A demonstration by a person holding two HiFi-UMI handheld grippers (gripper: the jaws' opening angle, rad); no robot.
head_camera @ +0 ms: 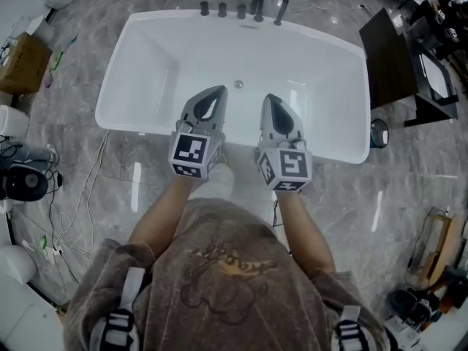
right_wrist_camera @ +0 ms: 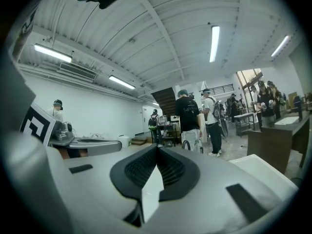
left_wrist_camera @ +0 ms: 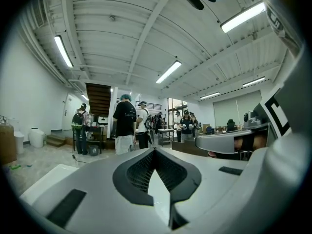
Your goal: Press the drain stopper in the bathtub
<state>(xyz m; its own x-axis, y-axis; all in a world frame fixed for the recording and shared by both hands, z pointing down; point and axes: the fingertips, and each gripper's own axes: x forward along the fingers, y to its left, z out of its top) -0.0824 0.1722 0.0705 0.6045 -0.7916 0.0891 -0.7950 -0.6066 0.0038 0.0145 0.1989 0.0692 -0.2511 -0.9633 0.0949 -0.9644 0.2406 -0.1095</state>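
Note:
In the head view a white bathtub (head_camera: 124, 64) lies below me, and its small round metal drain stopper (head_camera: 238, 84) sits on the tub floor near the middle. My left gripper (head_camera: 219, 91) and right gripper (head_camera: 268, 98) hover side by side over the near rim, tips pointing toward the stopper and apart from it. Both are shut with nothing between the jaws. The left gripper view shows the left gripper (left_wrist_camera: 155, 149) level, its jaws meeting at the tip; the right gripper (right_wrist_camera: 157, 146) looks the same in its own view. Neither gripper view shows the tub floor.
Dark faucet fittings (head_camera: 257, 6) line the tub's far rim. A dark cabinet (head_camera: 391, 57) stands to the tub's right, and a cardboard box (head_camera: 22, 61) and loose cables (head_camera: 80, 196) lie on the floor at left. Several people (left_wrist_camera: 126, 123) stand across the hall.

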